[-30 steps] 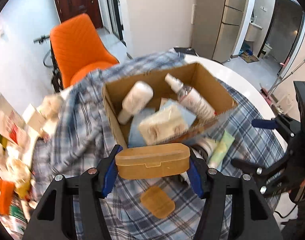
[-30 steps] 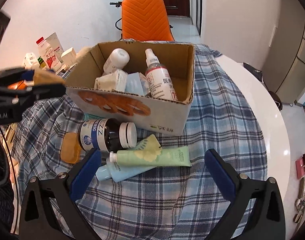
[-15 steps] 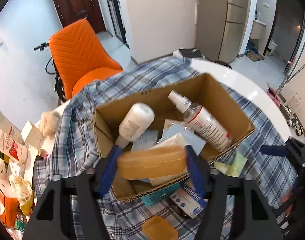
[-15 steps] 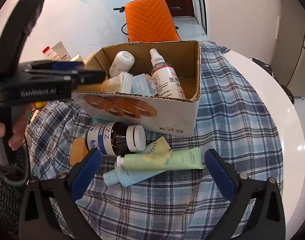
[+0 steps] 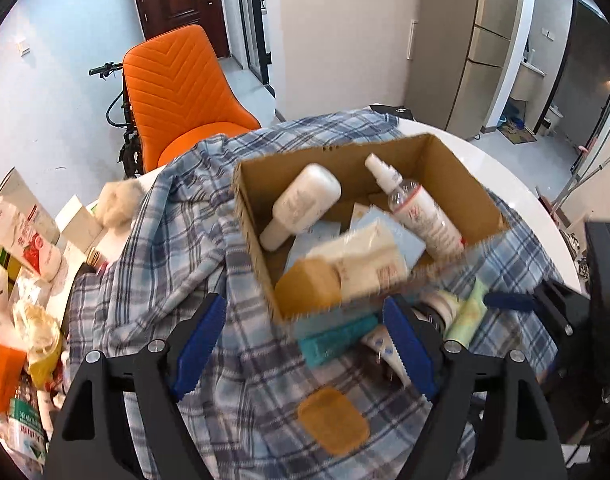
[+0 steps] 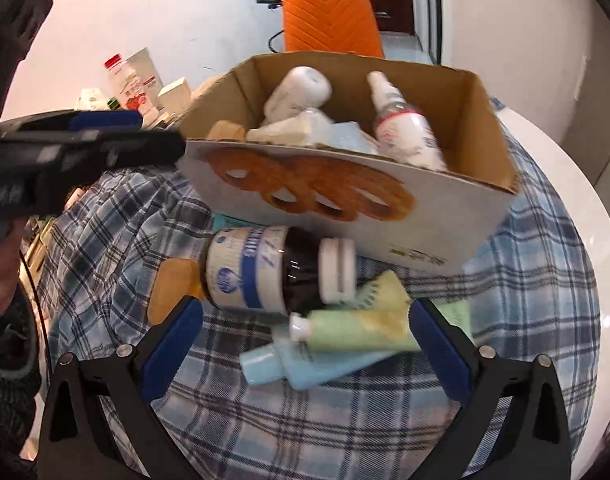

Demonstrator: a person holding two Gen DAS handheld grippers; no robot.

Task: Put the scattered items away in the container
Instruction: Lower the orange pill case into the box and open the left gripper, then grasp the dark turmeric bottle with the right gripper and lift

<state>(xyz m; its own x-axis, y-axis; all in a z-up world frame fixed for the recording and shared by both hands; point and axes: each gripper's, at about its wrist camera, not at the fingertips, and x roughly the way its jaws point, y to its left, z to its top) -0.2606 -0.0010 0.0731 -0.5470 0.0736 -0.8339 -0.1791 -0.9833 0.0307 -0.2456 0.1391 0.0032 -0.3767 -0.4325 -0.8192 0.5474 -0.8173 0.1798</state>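
The cardboard box (image 5: pixel 457 168) (image 6: pixel 457 216) stands on the plaid cloth and holds a white bottle (image 5: pixel 305 204), a spray bottle (image 5: pixel 421 212), packets and the tan case (image 5: pixel 307 286), which lies in its near corner. My left gripper (image 5: pixel 305 344) is open and empty, just short of the box. My right gripper (image 6: pixel 305 344) is open and empty over a dark pill bottle (image 6: pixel 281 268), a green tube (image 6: pixel 361 330) and a blue tube (image 6: pixel 305 364) lying in front of the box. A tan flat piece (image 5: pixel 333 420) (image 6: pixel 173 288) lies on the cloth.
An orange chair (image 5: pixel 181 92) stands behind the table. Cartons, bottles and bags (image 5: pixel 21 240) crowd the table's left side. A teal box (image 5: pixel 337 336) lies by the box's near wall. The white table edge (image 6: pixel 585 200) shows at the right.
My left gripper carried the tan case over the box, opened and let it go; the case now lies inside. My right gripper has moved closer to the pill bottle and tubes.
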